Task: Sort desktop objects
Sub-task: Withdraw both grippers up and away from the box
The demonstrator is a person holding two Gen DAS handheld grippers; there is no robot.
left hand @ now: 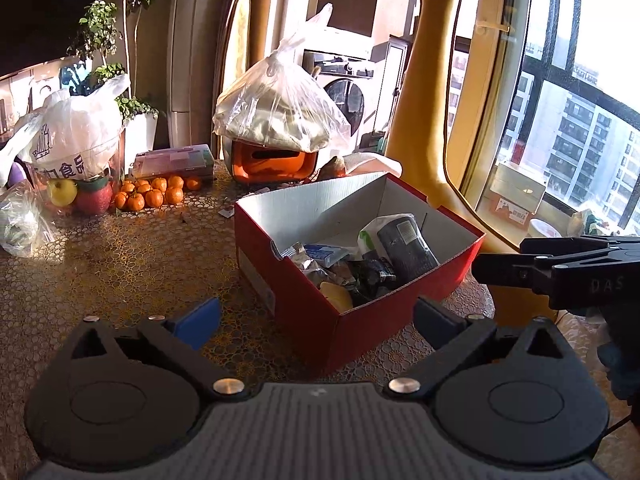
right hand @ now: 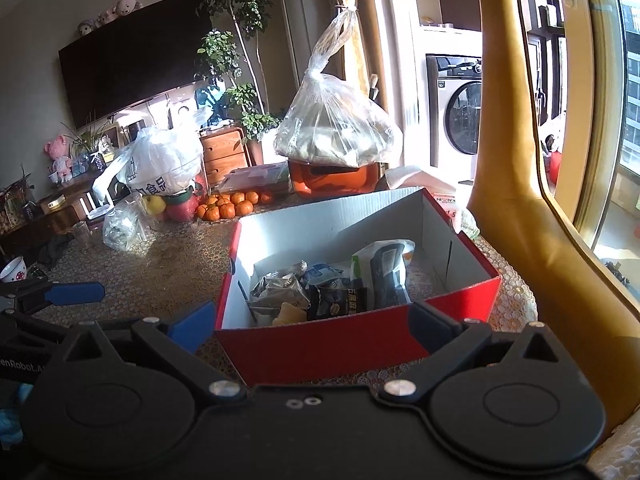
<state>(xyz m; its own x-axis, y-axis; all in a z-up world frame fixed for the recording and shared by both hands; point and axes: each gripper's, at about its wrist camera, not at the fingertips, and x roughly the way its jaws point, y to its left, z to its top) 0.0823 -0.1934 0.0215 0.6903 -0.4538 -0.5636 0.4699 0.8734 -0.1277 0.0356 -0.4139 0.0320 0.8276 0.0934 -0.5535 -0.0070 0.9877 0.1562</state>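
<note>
While sunlight falls across a patterned table (left hand: 120,256), both wrist views look over it toward a bright window. At the far left edge of the table lies a clear plastic bag (left hand: 18,224) with something green inside. Just right of it, a white printed bag (left hand: 76,136) covers a container, with a yellow apple (left hand: 62,192) and a red apple (left hand: 94,200) at its base. Beside the apples sits a cluster of small oranges (left hand: 156,192), and behind them a flat clear box (left hand: 176,160). Further right, an orange container (left hand: 268,164) carries a knotted clear bag (left hand: 276,112) of pale contents on top.

Right of centre stands the red cardboard box (left hand: 320,320), open at the top, white inside. It holds the sorted items: crumpled silver wrappers (right hand: 280,288), a dark snack packet (right hand: 336,302), a white and dark pouch (right hand: 384,272) leaning against the far side, and a pale yellow piece (left hand: 338,296) at the near corner.

Low in the left wrist view, the left gripper (left hand: 316,316) has its blue-padded jaws spread fully apart with nothing between them, just short of the box's near corner. At the right edge of that view the right gripper (right hand: 312,324) appears from the side, level with the box. Its own view shows its jaws likewise spread wide and empty, framing the box's near wall. Behind the box rises a tall mustard-yellow chair back (right hand: 496,120).
</note>
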